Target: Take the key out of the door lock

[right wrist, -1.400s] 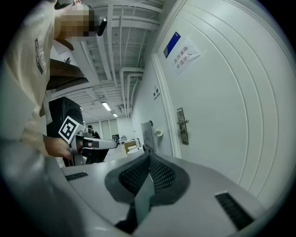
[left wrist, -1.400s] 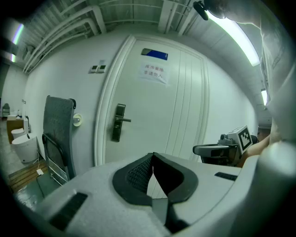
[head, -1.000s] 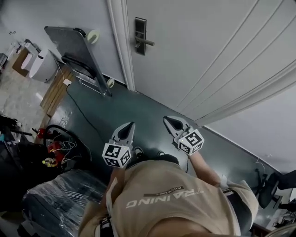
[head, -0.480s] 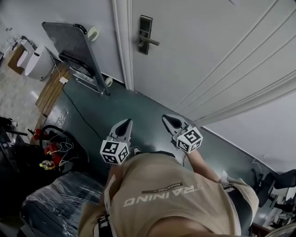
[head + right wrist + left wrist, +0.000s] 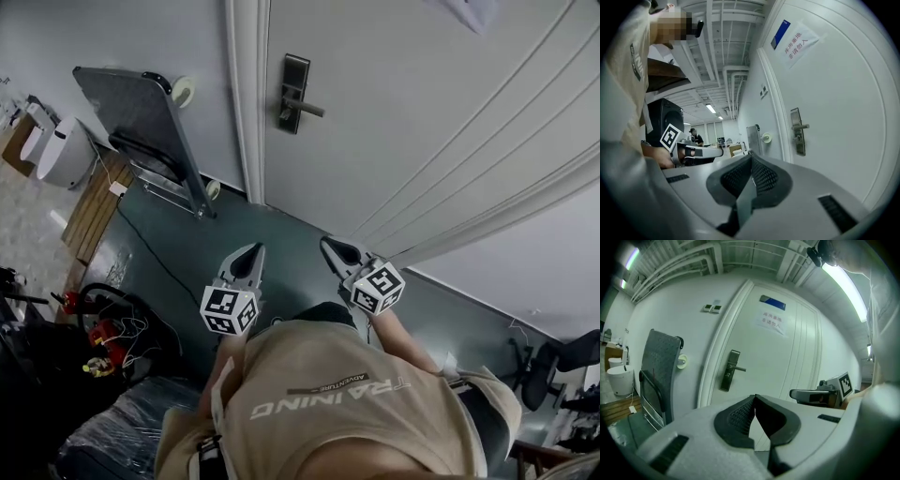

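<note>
The white door [image 5: 422,112] carries a dark metal lock plate [image 5: 294,92] with a lever handle [image 5: 307,108] at the top middle of the head view. No key can be made out on the plate at this distance. My left gripper [image 5: 250,251] and right gripper [image 5: 329,245] are held side by side low in front of me, well short of the door, both shut and empty. From the left gripper [image 5: 754,397] the lock plate [image 5: 730,371] appears up and left of the tips. From the right gripper [image 5: 750,157] the lock plate [image 5: 798,131] appears up and right.
A folded grey chair [image 5: 141,117] leans on the wall left of the door frame [image 5: 246,94]. White bins [image 5: 61,150], cables with a red item [image 5: 103,323] and a plastic-wrapped bundle [image 5: 122,436] lie at the left. A paper notice [image 5: 771,319] hangs on the door.
The view has drawn in on the door: lock plate and chair sit lower in the picture. Both grippers stay shut and side by side, carried slightly forward.
</note>
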A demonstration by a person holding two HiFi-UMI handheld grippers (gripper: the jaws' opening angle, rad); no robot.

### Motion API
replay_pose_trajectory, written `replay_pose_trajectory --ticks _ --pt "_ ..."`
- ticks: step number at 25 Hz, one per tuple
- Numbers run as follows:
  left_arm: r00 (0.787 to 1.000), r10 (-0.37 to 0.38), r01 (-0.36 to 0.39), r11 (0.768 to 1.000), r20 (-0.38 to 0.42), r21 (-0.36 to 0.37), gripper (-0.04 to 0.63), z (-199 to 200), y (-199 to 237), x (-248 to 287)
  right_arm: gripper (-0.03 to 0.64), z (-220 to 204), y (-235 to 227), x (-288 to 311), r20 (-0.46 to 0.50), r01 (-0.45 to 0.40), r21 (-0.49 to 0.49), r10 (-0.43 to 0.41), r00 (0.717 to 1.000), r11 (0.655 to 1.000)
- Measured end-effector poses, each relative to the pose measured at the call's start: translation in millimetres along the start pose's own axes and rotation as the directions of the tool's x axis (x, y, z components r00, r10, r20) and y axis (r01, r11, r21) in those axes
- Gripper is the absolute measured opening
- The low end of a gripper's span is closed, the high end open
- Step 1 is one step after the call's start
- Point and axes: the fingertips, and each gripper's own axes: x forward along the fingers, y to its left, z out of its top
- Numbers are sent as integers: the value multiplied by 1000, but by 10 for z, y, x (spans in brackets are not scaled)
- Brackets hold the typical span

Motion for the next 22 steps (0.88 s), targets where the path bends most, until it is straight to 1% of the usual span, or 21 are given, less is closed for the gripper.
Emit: replay_pose_trajectory --ticks 3,7,11,14,17,19,22 --pt "1000 9 -10 999 -12 -33 9 -115 88 -64 14 -130 50 5 -32 10 49 -8 999 999" --pt "999 36 -37 997 -18 -75 9 -200 192 -156 14 -195 62 68 -63 4 67 0 998 998" --pt "998 63 -65 995 -28 -79 9 -268 270 -237 14 -207 142 217 -70 -36 47 39 997 998" --pt "995 99 -102 989 -32 -107 9 -330 345 -281 14 -288 234 320 -97 -81 49 85 992 996" --pt "993 114 -118 986 -38 -116 9 -334 433 -260 14 -360 240 462 -130 -114 41 118 984 993" --pt "991 124 -129 984 -54 -120 9 -349 544 -217 14 -390 186 592 -141 -121 48 127 982 991" --pt "989 128 -137 982 -73 -132 9 -314 737 -106 14 -365 44 834 -135 -114 90 126 983 989"
